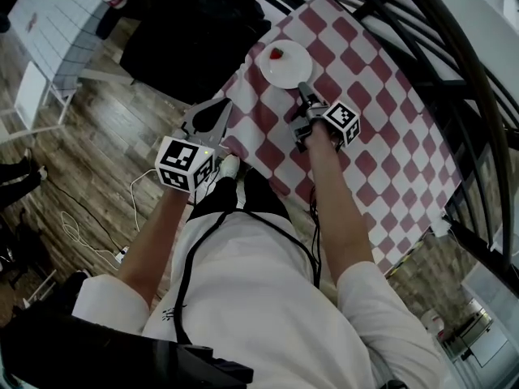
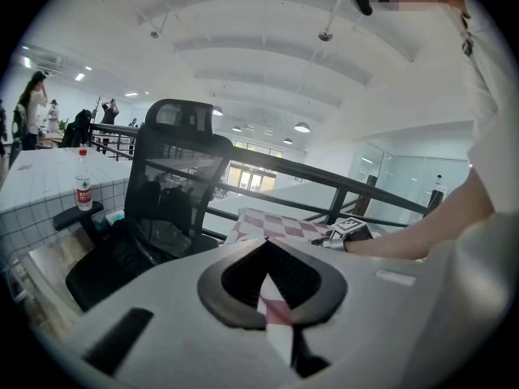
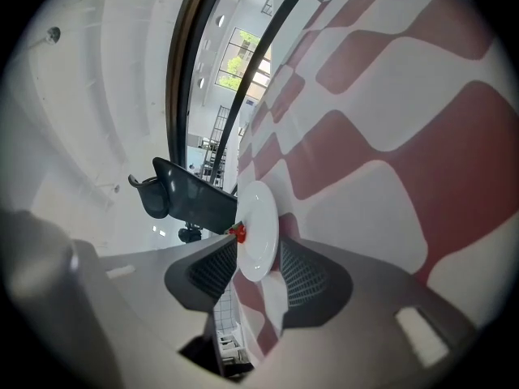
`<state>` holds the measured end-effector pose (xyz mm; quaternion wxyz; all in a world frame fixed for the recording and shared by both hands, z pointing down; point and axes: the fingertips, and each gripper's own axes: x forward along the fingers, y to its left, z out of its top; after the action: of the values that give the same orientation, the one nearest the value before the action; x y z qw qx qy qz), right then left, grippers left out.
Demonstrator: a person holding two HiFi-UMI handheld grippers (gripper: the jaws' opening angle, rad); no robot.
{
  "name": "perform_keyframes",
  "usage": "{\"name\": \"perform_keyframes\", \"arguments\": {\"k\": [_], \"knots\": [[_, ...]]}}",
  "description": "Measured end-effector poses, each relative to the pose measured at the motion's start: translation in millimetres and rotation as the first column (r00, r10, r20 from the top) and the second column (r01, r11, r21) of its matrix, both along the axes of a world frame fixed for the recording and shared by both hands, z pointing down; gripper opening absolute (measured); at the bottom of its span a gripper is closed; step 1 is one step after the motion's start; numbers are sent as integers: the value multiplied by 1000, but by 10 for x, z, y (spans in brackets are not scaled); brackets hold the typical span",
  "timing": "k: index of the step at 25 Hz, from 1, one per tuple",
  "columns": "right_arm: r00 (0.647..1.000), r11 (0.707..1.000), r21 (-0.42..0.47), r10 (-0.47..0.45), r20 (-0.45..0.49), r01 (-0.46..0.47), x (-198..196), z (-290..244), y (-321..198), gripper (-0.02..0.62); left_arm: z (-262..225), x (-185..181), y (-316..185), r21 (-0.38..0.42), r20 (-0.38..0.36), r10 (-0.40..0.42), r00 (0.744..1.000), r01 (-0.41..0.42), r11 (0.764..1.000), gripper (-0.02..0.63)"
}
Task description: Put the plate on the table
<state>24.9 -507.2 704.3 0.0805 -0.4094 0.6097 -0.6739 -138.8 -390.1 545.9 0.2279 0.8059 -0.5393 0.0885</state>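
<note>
Wood-plank floor (image 1: 89, 136) fills the left side of the head view, with a white cable (image 1: 77, 233) lying on it.

- Worktop (image 1: 389, 136): upper right of the head view, under a red-and-white checked cloth. A black railing (image 1: 454, 63) curves past its right side.
- Plate (image 1: 284, 65): white and round, lying flat on the cloth near the worktop's upper-left corner. A small red fruit (image 1: 276, 53), strawberry-like, sits on it towards the top of the frame.
- Right tool (image 1: 305, 94): its tips are at the plate's lower-right rim. In the right gripper view its jaws stand wide, one to each side of that rim, and are not clamped on it.
- Left tool (image 1: 207, 120): just beside the worktop's left edge, lower left of the plate and apart from it. Its jaw tips are together with nothing between them.
- Office chair (image 2: 174, 177): black mesh, centre left of the left gripper view.
- Water bottle (image 2: 83, 186): upright on a white tiled table (image 2: 40, 189) at that view's left edge.
</note>
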Motion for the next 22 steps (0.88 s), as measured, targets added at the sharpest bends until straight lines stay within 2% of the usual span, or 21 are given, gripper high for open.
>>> {"name": "perform_keyframes", "arguments": {"k": [4,12,22], "knots": [[1000,1000,18,9,12,-9,37,-110,112,170,-99,34,57,14,2,19,1000,-19,1000,6],[1000,995,95,21,22,-23,192,-437,323,115,-358,202,118,60,4,77,997,-77,995,6],[998,987,147,55,21,-57,332,-665,595,84,-702,433,372,109,-22,165,986,-162,981,6]]}}
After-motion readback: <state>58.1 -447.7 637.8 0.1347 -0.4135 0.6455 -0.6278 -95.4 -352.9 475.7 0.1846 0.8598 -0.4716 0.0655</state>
